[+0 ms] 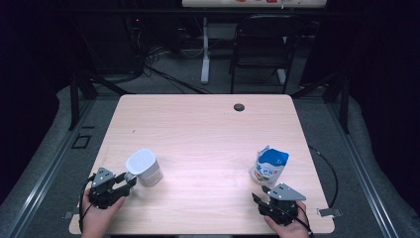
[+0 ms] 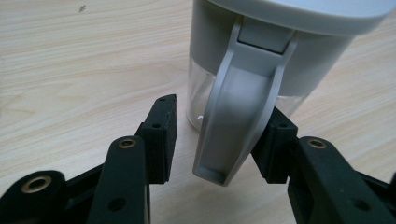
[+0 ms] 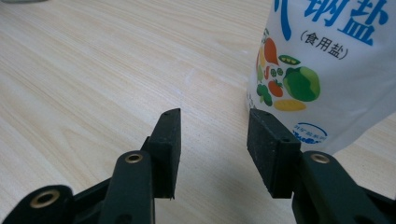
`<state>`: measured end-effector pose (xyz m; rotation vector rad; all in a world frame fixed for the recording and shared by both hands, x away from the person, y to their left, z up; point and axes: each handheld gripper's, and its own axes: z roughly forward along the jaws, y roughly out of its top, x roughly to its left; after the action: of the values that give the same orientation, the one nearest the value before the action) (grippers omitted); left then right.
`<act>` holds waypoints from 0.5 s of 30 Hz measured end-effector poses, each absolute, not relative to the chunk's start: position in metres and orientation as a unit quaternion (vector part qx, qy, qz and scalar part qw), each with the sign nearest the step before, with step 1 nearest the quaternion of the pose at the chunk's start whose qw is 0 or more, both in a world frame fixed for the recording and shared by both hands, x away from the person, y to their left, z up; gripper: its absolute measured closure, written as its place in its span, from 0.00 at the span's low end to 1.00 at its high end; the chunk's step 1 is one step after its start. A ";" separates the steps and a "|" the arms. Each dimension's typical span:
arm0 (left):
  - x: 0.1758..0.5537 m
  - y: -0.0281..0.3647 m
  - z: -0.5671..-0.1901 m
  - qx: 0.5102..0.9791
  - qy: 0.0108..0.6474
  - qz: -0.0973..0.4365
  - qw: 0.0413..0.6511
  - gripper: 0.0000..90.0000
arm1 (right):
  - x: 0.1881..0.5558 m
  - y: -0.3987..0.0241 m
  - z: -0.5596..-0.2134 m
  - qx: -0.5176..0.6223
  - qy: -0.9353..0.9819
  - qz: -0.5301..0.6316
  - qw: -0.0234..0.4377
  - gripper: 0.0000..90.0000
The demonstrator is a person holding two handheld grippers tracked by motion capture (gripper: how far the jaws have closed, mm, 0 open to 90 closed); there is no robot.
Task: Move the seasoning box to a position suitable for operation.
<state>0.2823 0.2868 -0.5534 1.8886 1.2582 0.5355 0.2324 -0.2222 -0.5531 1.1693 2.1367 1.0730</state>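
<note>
Now your left gripper (image 2: 219, 135) straddles jug handle (image 2: 238, 116), jaws apart, no clamp yet; jug (image 1: 144, 167) at table's (image 1: 208, 124) near-left. Right gripper (image 3: 215, 140) gapes empty beside salt bag (image 1: 269, 167). Grasp, pour remain.

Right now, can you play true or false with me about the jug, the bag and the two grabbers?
1. The jug's handle sits between the left gripper jaws. True.
2. The jug has a red lid. False: the lid is pale grey-white.
3. The right gripper is squeezing the bag. False: its jaws are open with only table between them, and the bag stands just ahead to one side.
4. The bag has vegetables pictured on it. True.
5. The bag stands on the person's left side of the table. False: it stands on the right, near the right gripper.
</note>
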 end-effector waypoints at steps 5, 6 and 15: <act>0.288 0.290 -0.555 0.737 0.508 0.219 0.389 0.66 | 0.231 -0.223 -0.554 0.430 0.781 0.388 0.235 0.61; 0.289 0.291 -0.555 0.736 0.509 0.220 0.389 0.67 | 0.230 -0.223 -0.554 0.429 0.782 0.387 0.236 0.61; 0.294 0.295 -0.556 0.729 0.517 0.225 0.388 0.75 | 0.230 -0.223 -0.554 0.429 0.782 0.386 0.235 0.61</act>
<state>0.2944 0.2946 -0.5557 1.8545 1.3149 0.5718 0.2300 -0.2227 -0.5542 1.1772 2.1459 1.0597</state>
